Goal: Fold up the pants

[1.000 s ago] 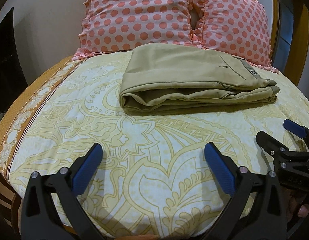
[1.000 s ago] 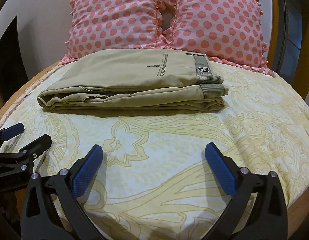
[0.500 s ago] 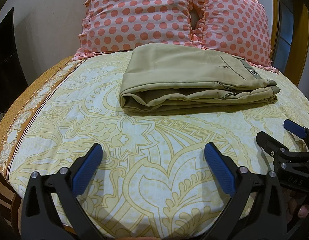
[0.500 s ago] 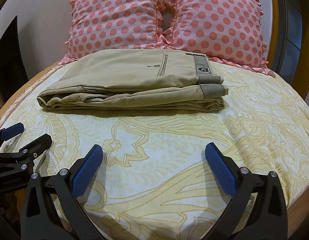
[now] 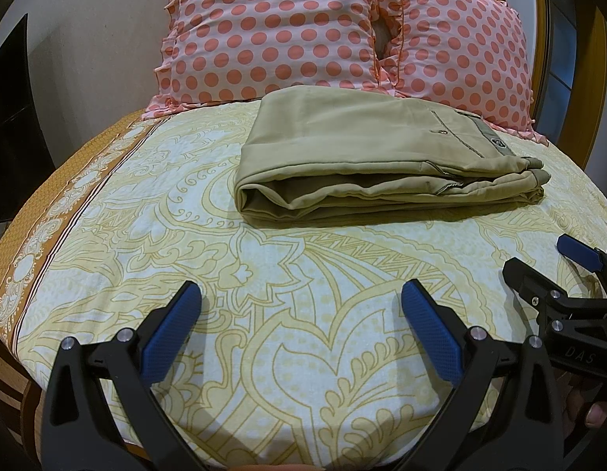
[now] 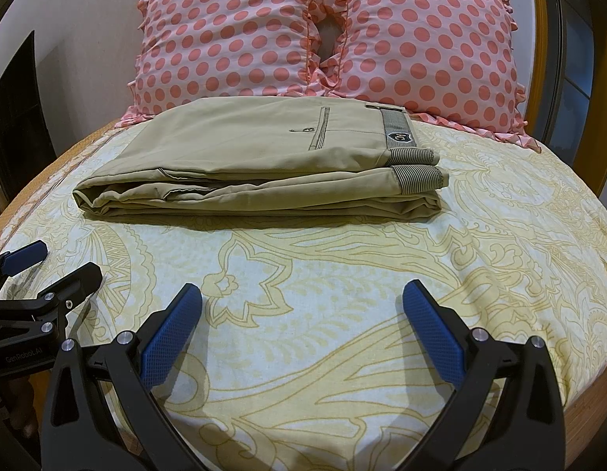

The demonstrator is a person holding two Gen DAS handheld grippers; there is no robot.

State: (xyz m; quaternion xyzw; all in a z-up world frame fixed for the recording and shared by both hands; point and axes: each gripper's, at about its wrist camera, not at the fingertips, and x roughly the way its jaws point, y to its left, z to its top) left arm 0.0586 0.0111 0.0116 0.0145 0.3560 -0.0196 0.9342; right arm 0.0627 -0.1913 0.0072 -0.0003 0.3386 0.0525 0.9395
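Khaki pants (image 5: 366,157) lie folded in a flat stack on the bed, in front of the pillows; they also show in the right wrist view (image 6: 264,161), waistband with a dark label to the right. My left gripper (image 5: 301,308) is open and empty, hovering over the sheet well short of the pants. My right gripper (image 6: 303,308) is open and empty, also near the bed's front edge. Each gripper shows at the edge of the other's view: the right gripper (image 5: 538,263) and the left gripper (image 6: 56,265).
Two pink polka-dot pillows (image 6: 323,35) lean against the wall behind the pants. The yellow patterned bedsheet (image 5: 264,274) covers the bed, with an orange border (image 5: 40,204) along the left edge. A wooden frame (image 6: 536,39) stands at the right.
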